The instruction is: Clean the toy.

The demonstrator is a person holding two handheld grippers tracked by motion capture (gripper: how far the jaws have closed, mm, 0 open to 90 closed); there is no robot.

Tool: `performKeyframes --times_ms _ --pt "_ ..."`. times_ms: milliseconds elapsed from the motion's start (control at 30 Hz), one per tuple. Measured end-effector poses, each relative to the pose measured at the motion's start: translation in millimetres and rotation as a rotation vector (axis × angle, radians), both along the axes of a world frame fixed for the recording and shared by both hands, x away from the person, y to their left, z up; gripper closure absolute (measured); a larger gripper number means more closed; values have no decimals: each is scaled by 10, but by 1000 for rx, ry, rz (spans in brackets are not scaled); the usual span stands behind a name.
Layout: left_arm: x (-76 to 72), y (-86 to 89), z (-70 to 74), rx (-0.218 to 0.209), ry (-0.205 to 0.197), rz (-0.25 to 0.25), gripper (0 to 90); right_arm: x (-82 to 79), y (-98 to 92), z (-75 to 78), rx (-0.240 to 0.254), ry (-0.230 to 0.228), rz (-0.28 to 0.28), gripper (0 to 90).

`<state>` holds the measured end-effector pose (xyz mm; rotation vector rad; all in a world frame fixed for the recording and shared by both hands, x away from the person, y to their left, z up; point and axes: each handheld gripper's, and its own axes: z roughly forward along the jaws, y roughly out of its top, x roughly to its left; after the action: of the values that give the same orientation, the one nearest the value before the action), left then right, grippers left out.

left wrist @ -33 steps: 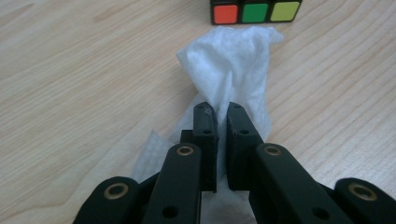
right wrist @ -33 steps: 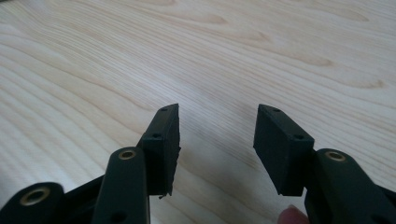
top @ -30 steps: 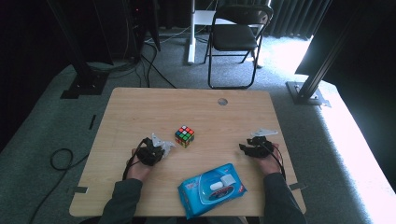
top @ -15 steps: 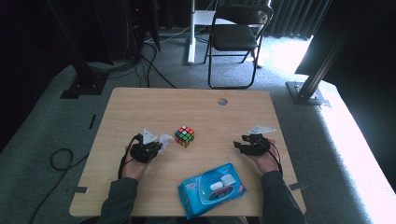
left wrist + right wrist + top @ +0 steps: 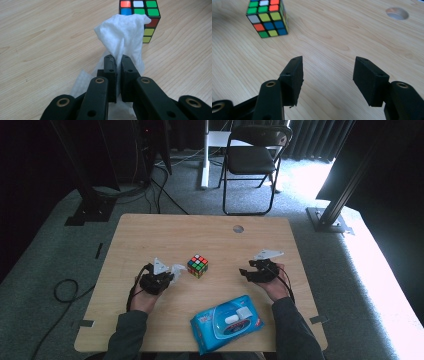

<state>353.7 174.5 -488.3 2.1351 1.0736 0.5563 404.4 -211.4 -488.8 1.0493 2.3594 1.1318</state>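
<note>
One white wipe (image 5: 123, 37) is already out of its pack and hanging pinched in the left tongs (image 5: 116, 60), whose jaws are pressing together on a fold of it while the loose end is bunching up just in front of the colour cube (image 5: 147, 17), close to or brushing its near face. Seen from the high view, the cube (image 5: 198, 266) is sitting near the middle of the wooden surface (image 5: 150, 235), with the left tongs (image 5: 170, 274) and the wipe (image 5: 177, 269) just beside it on its left. Going by that, fetching a wipe is looking done and the wiping of the cube is only about to begin, since no face is being covered or rubbed yet. Across from it, the right tongs (image 5: 327, 75) are standing spread and gripping nothing, their jaws having just been opening, pointing toward the cube (image 5: 267, 17) but well apart from it, probably getting ready to steady it. Nearer the person, the blue wipes pack (image 5: 227, 322) is lying flat by the surface's front edge, between the two forearms.
</note>
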Motion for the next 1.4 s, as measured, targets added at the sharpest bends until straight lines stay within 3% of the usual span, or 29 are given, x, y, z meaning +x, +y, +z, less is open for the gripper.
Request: performKeyframes --times_ms 400,900,1133,1400 --pt "11 1 -5 -3 13 -9 855 60 194 -50 34 23 52 371" --pt "27 4 -25 -2 27 -15 854 173 384 66 -11 -7 104 352" --pt "33 7 -37 -5 34 -14 853 239 514 64 -33 6 136 327" --pt "36 4 -48 -2 37 -15 853 295 641 157 -6 1 175 327"
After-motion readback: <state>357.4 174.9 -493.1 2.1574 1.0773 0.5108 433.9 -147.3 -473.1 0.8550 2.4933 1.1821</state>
